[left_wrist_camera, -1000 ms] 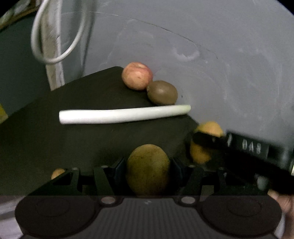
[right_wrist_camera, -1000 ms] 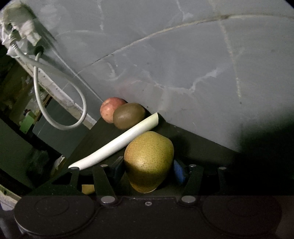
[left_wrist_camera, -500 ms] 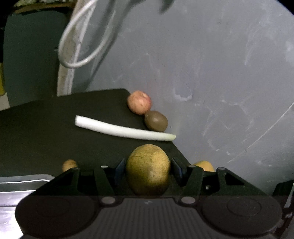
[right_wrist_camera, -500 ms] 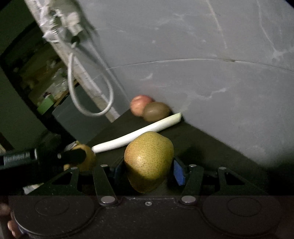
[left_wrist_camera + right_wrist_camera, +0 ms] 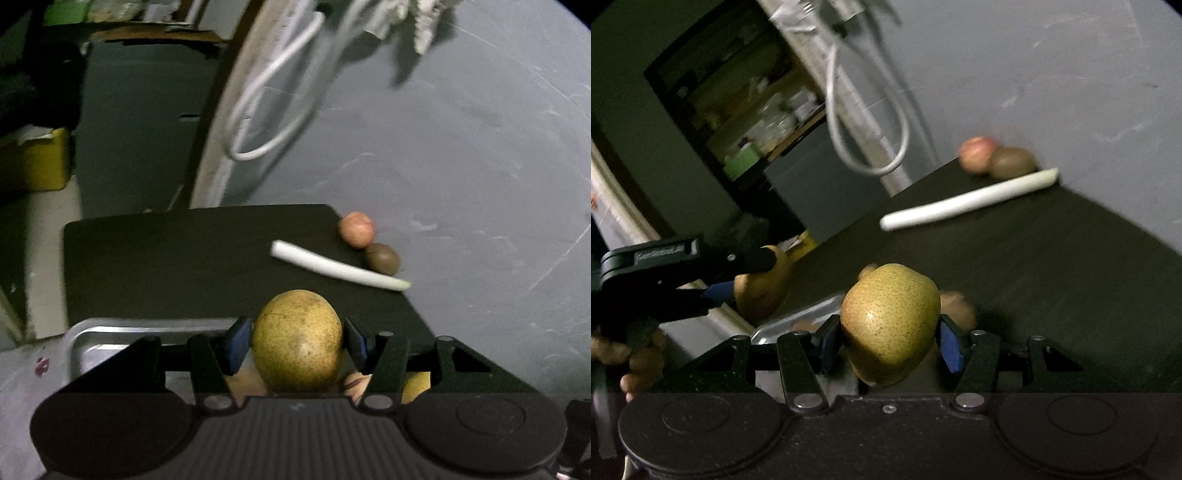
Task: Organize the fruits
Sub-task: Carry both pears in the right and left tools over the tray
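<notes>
My left gripper (image 5: 297,338) is shut on a yellow-brown speckled pear (image 5: 297,354), held above the near edge of the black table top (image 5: 177,266). My right gripper (image 5: 890,334) is shut on a greener speckled pear (image 5: 892,314). In the right wrist view the left gripper (image 5: 750,277) shows at the left with its pear (image 5: 759,291). At the table's far corner, against the grey wall, lie a pink apple (image 5: 356,229) (image 5: 977,153), a brown kiwi (image 5: 383,258) (image 5: 1012,162) and a white leek stalk (image 5: 340,269) (image 5: 967,199).
A shiny metal tray (image 5: 107,332) (image 5: 798,317) sits at the near left, just below both grippers. More yellowish fruit (image 5: 417,384) (image 5: 956,302) lies under and behind the fingers. A white cable loop (image 5: 266,122) hangs on the wall. A yellow box (image 5: 37,158) stands far left.
Both grippers have drawn back and risen with their pears, so apple, kiwi and leek look smaller and farther. The metal tray has come into view. The left gripper now shows in the right wrist view.
</notes>
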`<move>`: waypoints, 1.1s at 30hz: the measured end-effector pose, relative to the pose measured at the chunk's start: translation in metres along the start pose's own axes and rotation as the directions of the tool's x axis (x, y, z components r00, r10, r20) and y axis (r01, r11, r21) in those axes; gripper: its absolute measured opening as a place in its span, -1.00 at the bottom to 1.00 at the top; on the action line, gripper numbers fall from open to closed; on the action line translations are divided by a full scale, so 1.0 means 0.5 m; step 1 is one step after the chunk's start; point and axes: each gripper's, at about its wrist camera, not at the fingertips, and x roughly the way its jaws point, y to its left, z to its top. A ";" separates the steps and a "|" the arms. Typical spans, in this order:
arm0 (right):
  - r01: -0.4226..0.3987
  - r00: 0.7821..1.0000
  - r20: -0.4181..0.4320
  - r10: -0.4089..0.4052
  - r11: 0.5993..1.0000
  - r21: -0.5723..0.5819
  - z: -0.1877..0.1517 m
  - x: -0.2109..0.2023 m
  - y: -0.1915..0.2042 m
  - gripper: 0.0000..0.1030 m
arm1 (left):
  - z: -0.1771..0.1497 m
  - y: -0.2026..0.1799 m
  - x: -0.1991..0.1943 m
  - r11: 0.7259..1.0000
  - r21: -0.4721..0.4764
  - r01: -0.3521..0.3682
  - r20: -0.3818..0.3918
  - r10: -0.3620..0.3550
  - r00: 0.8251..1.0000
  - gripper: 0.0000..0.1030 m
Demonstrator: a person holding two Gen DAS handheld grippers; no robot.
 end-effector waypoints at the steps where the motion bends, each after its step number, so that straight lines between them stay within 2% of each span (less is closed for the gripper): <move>1: -0.008 1.000 -0.010 0.008 1.000 -0.014 -0.011 -0.001 0.011 0.10 | -0.007 0.013 -0.007 1.000 -0.009 -0.006 0.000 0.006 1.000 0.13; 7: -0.046 0.997 -0.065 0.039 0.993 -0.111 -0.076 -0.021 0.063 0.10 | -0.039 0.082 -0.036 0.997 -0.053 -0.050 -0.002 0.050 0.999 0.13; 16: -0.103 0.986 -0.157 0.061 0.957 -0.273 -0.157 -0.080 0.100 0.11 | -0.061 0.134 -0.034 0.992 -0.040 -0.116 -0.036 0.115 0.993 0.13; 25: -0.138 0.975 -0.216 0.058 0.917 -0.374 -0.223 -0.090 0.141 0.11 | -0.080 0.127 -0.017 0.986 0.057 -0.157 -0.083 0.161 0.983 0.14; 33: -0.104 0.980 -0.196 0.017 0.890 -0.444 -0.244 -0.077 0.178 0.11 | -0.091 0.090 -0.001 0.963 0.187 -0.193 -0.076 0.210 0.975 0.14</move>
